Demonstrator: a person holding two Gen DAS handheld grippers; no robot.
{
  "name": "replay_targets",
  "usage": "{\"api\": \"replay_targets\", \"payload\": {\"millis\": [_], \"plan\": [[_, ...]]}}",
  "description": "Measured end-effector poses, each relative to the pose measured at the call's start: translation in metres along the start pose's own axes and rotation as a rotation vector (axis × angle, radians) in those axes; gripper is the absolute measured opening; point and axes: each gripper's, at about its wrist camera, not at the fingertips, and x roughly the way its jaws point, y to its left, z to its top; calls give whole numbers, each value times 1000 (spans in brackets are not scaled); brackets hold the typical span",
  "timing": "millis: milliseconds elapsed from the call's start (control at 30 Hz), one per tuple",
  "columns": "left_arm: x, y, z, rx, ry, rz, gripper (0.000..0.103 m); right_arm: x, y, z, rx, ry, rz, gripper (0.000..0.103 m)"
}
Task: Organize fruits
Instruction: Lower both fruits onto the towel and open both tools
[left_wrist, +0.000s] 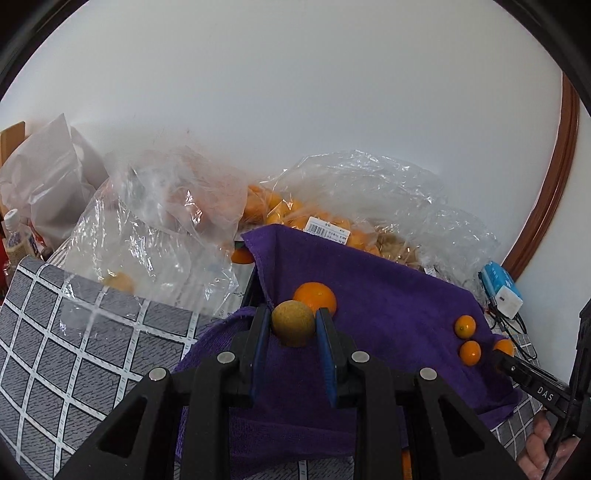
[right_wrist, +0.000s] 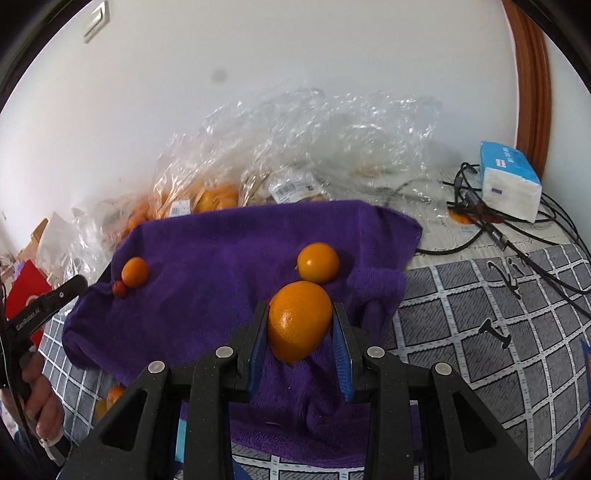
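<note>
Left wrist view: left tool (left_wrist: 293, 321) clamped on a small round tan-brown fruit (left_wrist: 293, 323), blue pads pressing both its sides, held just above a purple towel (left_wrist: 388, 295). Just behind the brown fruit, an orange (left_wrist: 317, 295) resting on the towel. Toward the towel's right edge, two small orange fruits (left_wrist: 464, 326) (left_wrist: 470, 353) close together. Beside them, the black tip of the right tool (left_wrist: 500, 356) with a third small orange fruit (left_wrist: 504, 346) at its end. Behind the towel, crumpled clear plastic bags (left_wrist: 369, 192) holding more oranges, one with a barcode label. On the left, a grey grid-patterned tabletop (left_wrist: 74, 332).

Right wrist view: right tool (right_wrist: 300, 325) closed on a large orange (right_wrist: 299, 320) — left pad on the fruit, a sliver of gap visible at the right pad. Just beyond, a smaller orange (right_wrist: 318, 263) lying on the towel. Near the towel's left edge, a small orange fruit (right_wrist: 135, 271) touching a tiny red one (right_wrist: 120, 288). At far left, the left tool's black finger and a hand (right_wrist: 42, 402) on its grip. At back right — a blue-and-white tissue pack (right_wrist: 511, 181) amid black cables (right_wrist: 517, 236).
</note>
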Motion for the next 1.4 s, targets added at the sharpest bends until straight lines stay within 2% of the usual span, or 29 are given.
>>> {"api": "replay_targets", "payload": {"millis": [367, 567, 633, 800, 967, 1400], "plan": [[7, -3, -2, 16, 33, 10, 24, 11, 5, -8, -17, 52, 6, 33], [20, -9, -5, 52, 100, 71, 24, 10, 5, -9, -23, 48, 1, 33], [23, -9, -6, 50, 118, 62, 24, 8, 5, -8, -24, 42, 2, 33], [26, -14, -8, 77, 125, 85, 24, 0, 4, -6, -24, 7, 2, 46], [28, -13, -9, 80, 136, 96, 24, -8, 2, -5, -23, -32, -39, 53], [33, -9, -9, 73, 132, 121, 25, -16, -7, -4, 6, -78, -132, 53]]}}
